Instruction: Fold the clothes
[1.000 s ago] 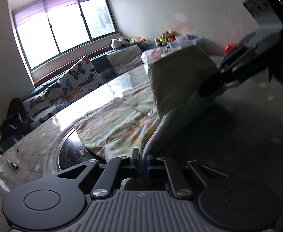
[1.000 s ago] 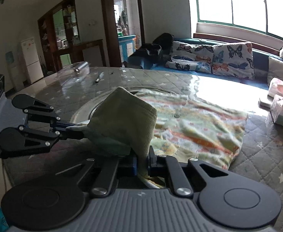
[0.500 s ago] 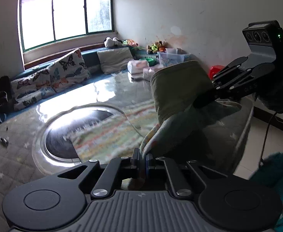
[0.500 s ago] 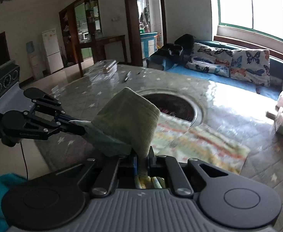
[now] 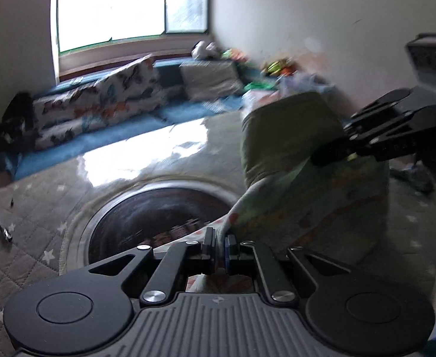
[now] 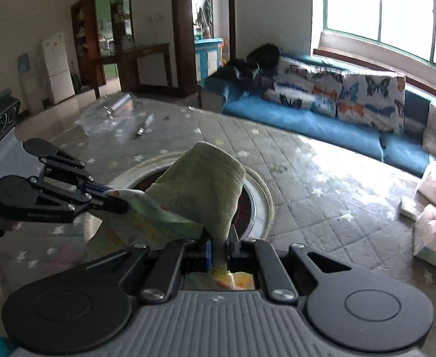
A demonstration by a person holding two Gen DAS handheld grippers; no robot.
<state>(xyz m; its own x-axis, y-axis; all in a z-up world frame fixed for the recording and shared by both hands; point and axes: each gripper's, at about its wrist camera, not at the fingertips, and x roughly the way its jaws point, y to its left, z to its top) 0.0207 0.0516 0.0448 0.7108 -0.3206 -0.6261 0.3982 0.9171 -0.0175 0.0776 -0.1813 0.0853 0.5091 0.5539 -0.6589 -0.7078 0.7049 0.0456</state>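
A child's garment (image 5: 304,196) with a pale printed body and an olive ribbed waistband (image 5: 286,131) hangs in the air between both grippers, above the quilted table (image 5: 39,232). My left gripper (image 5: 219,245) is shut on its printed edge. My right gripper (image 6: 220,248) is shut on the waistband (image 6: 200,178). Each gripper shows in the other's view: the right one in the left wrist view (image 5: 334,153), the left one in the right wrist view (image 6: 113,200). The lower part of the garment is hidden behind the gripper bodies.
A round dark inset (image 5: 155,217) with a metal rim sits in the table under the garment. A small metal tool (image 6: 143,126) and clear plastic wrap (image 6: 110,113) lie at the far side. Packaged goods (image 6: 435,217) sit at the right. A blue bench with butterfly cushions (image 6: 342,95) runs under the window.
Both grippers have lifted the garment off the table, where most of it lay spread a second ago. It now hangs clear and the round inset is uncovered. Both grips held throughout.
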